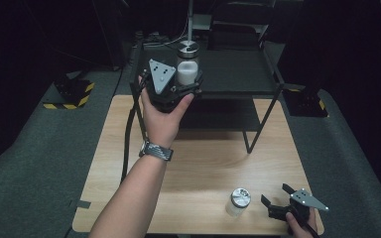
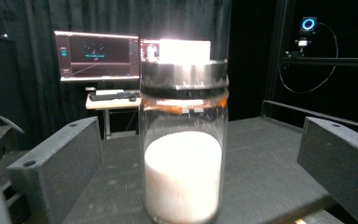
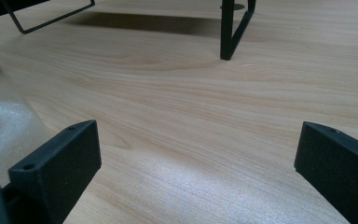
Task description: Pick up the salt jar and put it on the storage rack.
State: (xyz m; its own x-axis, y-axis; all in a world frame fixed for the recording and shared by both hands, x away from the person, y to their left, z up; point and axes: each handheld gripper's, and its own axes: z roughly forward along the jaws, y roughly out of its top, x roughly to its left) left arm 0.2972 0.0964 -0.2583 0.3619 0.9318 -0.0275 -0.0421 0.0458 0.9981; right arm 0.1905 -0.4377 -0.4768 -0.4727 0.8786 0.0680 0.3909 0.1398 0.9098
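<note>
Your left gripper (image 2: 182, 154) has jaws apart, clear of the salt jar (image 2: 182, 140) standing on the black shelf (image 2: 270, 172). Pull back crooked and you'll tip it. Right gripper (image 3: 198, 158): jaws apart, empty, 2nd jar (image 1: 238, 201) beside it.

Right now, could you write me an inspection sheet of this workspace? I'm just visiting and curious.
Surface: light wooden table; black metal rack at its far end.
Job's things: jar of white powder upright on the rack's top shelf; second jar upright on the table.
Clutter: nothing seen.
Grippers: left gripper open, jaws either side of the shelf jar with gaps; right gripper open and empty beside the second jar.
Cables: black cable trails from the left gripper.
Surroundings: dark curtains, lit monitors, grey floor.
</note>
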